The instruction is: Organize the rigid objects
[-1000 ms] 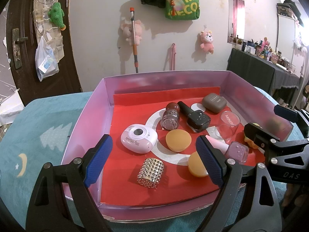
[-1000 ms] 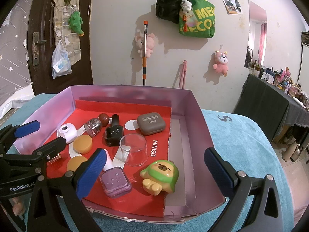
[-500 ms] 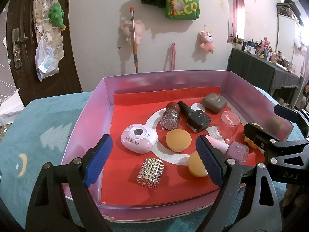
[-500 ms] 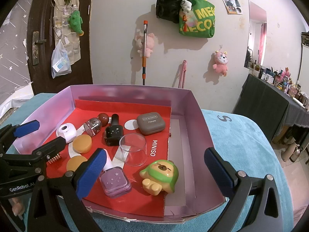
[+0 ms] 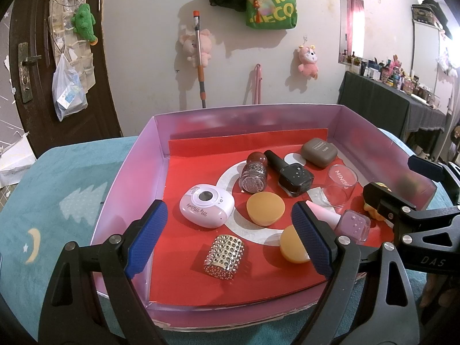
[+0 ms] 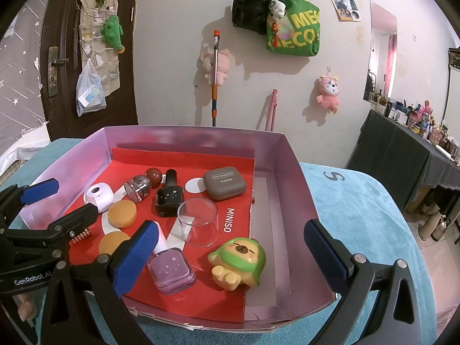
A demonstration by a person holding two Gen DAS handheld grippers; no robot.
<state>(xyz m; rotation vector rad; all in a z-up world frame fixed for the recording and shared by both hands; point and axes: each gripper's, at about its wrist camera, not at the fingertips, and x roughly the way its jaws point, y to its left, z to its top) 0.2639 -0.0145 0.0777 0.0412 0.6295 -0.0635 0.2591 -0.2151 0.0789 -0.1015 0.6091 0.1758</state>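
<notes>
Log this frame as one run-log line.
phase: pre-grasp | left gripper: open, empty | right gripper: open, empty | pink box: holds all items | nearest right: green-hooded figurine

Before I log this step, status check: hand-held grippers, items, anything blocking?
Left hand-held gripper open, empty. Right hand-held gripper open, empty. Items loose in pink box. Capybara figure nearest right; nothing blocking.

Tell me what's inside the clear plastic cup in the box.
The clear cup looks empty: only the red liner and its white print show through its wall. Nothing appears hidden, since the wall is transparent.
</notes>
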